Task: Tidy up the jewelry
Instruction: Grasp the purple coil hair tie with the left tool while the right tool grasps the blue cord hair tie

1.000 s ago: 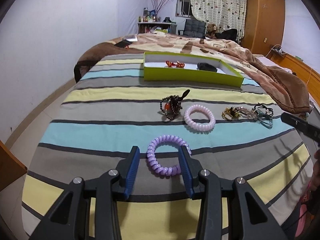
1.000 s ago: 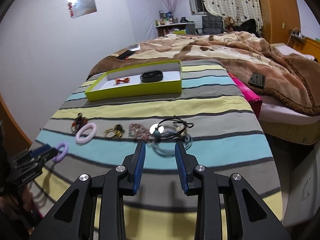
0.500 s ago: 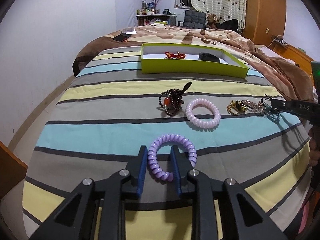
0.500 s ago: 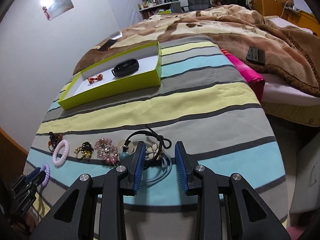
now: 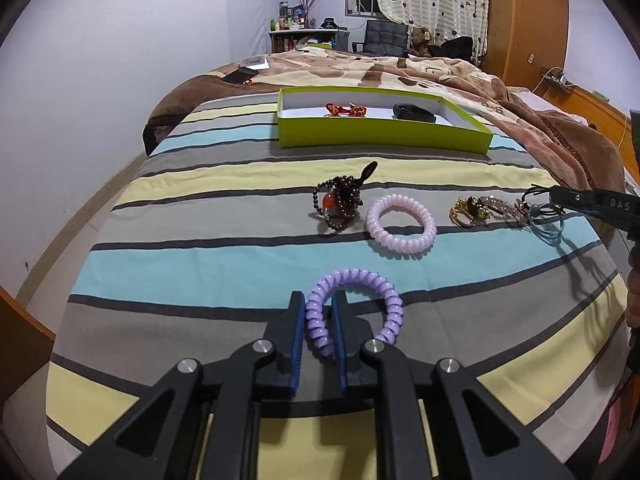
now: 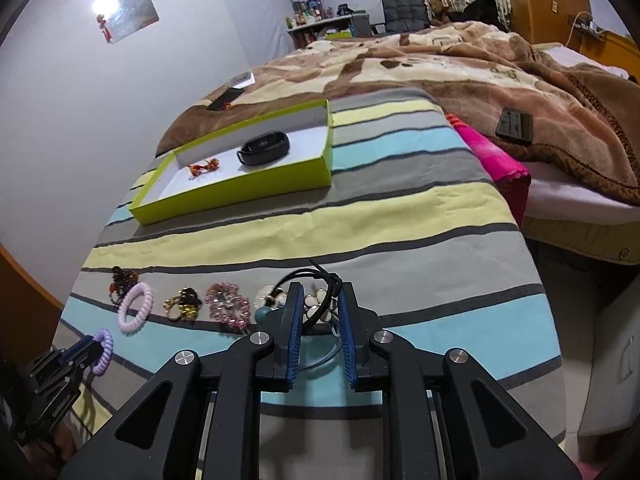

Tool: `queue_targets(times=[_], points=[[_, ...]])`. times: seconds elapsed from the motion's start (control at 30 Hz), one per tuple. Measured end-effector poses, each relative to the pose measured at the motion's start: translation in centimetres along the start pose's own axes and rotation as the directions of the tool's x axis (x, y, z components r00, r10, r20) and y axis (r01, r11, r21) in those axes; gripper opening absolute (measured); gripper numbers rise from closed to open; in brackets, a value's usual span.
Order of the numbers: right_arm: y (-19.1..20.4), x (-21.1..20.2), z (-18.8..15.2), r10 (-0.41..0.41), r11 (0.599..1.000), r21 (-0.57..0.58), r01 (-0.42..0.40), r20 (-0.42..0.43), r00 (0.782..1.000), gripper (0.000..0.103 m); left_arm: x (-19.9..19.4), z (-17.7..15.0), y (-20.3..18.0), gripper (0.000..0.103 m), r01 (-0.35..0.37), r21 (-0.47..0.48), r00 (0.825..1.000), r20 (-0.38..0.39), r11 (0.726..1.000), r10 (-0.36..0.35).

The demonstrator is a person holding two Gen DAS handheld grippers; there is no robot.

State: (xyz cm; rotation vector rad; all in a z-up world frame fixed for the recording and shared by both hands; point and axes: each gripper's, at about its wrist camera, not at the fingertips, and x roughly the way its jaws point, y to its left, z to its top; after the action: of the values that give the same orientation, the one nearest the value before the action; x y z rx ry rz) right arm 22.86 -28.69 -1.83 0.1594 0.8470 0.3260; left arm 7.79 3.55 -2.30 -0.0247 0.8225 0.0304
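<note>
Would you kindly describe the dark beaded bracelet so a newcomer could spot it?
On the striped bedspread, before the green box, jewellery lies in a row. The dark beaded bracelet is at its left end, beside the pink coil hair tie; it alone carries an orange bead.

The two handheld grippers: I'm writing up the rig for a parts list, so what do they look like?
Both match. The left gripper and right gripper have matte black angular link arms with triangular cut-outs, round silver pivot bolts, and flat jaws faced with ribbed blue pads. From the left wrist view, the right gripper's side carries white letters reading "DAS". No cables or sleeves are clearly visible.
</note>
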Motion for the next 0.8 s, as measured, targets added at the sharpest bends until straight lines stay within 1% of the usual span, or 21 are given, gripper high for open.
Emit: queue_targets(times=[0.17,0.27,0.4,0.47,0.53,0.67,0.8], points=[[0.6,-1.3,-0.7,0.047,0.999,-0.011,-0.047,0.012,0.999,0.018,-0.3,-0.2,-0.3,0.011,0.015,0.0,1.0,-0.003,1.0,-0.015],[0.6,-1.7,-2.1,0.073,0.997,-0.013,-0.073,-0.014,0.997,0.018,-0.5,-0.4,-0.4,0.011,0.028,0.005,1.0,-0.003,1.0,-0.028],[0.5,-1.8,-4.3,0.117,0.993,-0.017,-0.119,-0.087,0.989,0.018,-0.7,-0.6,-0.6,0.011,0.037,0.012,0.999,-0.001,0.999,-0.037],[0.5,-1.9,-4.7,0.113,0.993,-0.024,-0.116,-0.095,0.989,0.018,-0.6,-0.6,-0.6,0.011,0.037,0.012,0.999,0.0,0.999,-0.037],[0.3,-2.0,-4.5,0.109,0.994,-0.019,-0.111,-0.088,0.99,0.019,-0.7,-0.6,-0.6,0.011,0.04,0.011,0.999,-0.001,0.999,-0.04],[0.1,-1.9,-3.6,0.123,0.992,0.001,-0.123,-0.069,0.99,0.023,-0.8,-0.7,-0.7,0.011,0.045,0.01,0.999,-0.003,0.999,-0.045],[-0.3,-1.6,-2.4,0.104,0.995,0.003,-0.104,-0.051,0.993,0.023,-0.7,-0.7,-0.7,0.011,0.046,0.011,0.999,-0.002,0.999,-0.046]])
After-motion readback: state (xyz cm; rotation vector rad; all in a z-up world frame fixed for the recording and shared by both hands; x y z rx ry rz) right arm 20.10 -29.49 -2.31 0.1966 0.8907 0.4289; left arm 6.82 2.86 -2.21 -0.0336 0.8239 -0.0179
